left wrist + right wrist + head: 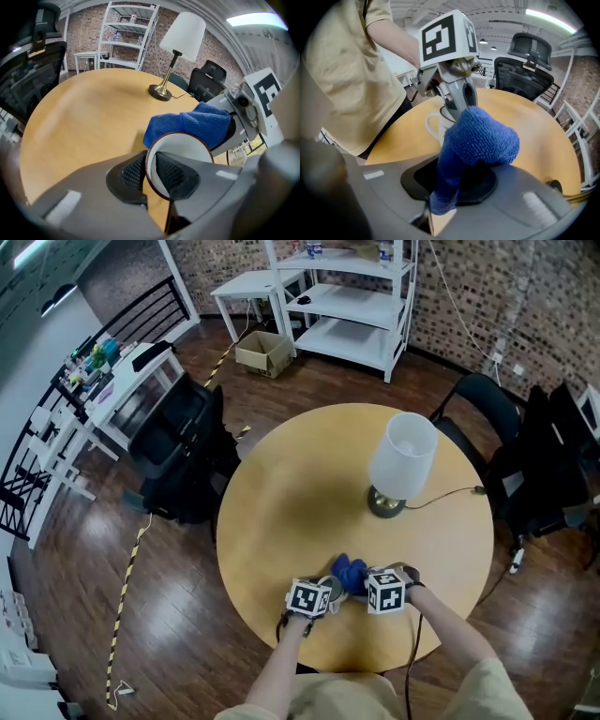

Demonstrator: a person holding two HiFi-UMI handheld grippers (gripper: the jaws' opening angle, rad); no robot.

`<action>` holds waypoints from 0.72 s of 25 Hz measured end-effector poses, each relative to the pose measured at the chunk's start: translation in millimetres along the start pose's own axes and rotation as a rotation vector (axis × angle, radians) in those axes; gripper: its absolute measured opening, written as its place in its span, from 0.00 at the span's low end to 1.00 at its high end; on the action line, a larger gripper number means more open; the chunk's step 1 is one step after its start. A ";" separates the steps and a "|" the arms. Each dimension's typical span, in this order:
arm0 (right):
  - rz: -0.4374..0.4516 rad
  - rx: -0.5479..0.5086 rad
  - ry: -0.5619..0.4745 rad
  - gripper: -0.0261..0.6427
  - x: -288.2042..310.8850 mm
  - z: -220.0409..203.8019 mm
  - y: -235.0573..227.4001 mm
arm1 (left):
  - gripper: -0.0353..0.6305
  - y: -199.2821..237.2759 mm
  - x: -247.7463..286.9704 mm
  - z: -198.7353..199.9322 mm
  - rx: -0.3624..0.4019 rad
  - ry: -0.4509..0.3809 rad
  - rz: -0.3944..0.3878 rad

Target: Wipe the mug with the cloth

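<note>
A white mug (180, 152) with a dark rim is pinched by its wall in my left gripper (151, 172), one pad inside and one outside. In the right gripper view the mug (435, 125) and its handle show behind the cloth. A blue cloth (476, 145) is clamped in my right gripper (454, 180) and bulges out past the jaws. The cloth (192, 123) presses against the mug's far side. In the head view both grippers meet near the table's front edge, left gripper (323, 594) and right gripper (361, 589) with the cloth (349, 574) between them.
A lamp (401, 460) with a white shade stands on the round wooden table (281, 512), its cord running off to the right. Black office chairs (178, 451) stand around the table. White shelves (361, 301) and a cardboard box (263, 352) are at the back.
</note>
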State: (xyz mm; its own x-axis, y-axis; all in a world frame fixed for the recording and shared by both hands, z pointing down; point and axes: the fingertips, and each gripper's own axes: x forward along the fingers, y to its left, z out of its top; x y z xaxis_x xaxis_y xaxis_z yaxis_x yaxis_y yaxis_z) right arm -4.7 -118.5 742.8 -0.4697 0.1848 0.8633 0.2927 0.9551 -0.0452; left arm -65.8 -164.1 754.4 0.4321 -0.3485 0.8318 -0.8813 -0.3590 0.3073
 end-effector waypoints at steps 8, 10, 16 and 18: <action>-0.047 -0.016 0.026 0.16 5.7 8.8 25.8 | 0.13 3.9 -2.6 -1.0 -0.108 -0.010 0.036; -0.042 -0.031 0.048 0.16 9.9 10.8 33.5 | 0.13 4.7 -2.9 -1.7 -0.146 -0.023 0.040; -0.025 -0.084 0.083 0.16 27.3 22.9 53.6 | 0.12 7.8 -4.0 -5.4 -0.252 -0.039 0.027; -0.020 -0.103 0.072 0.16 30.0 23.3 59.1 | 0.13 6.5 -3.8 -5.0 -0.225 -0.034 0.016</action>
State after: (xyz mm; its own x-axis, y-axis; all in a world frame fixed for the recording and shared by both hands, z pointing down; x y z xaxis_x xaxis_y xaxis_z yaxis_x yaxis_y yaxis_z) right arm -20.9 -51.1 754.3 -0.4160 0.1456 0.8976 0.3702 0.9287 0.0209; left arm -74.1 -160.8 755.6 0.4209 -0.3827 0.8224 -0.9068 -0.1528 0.3929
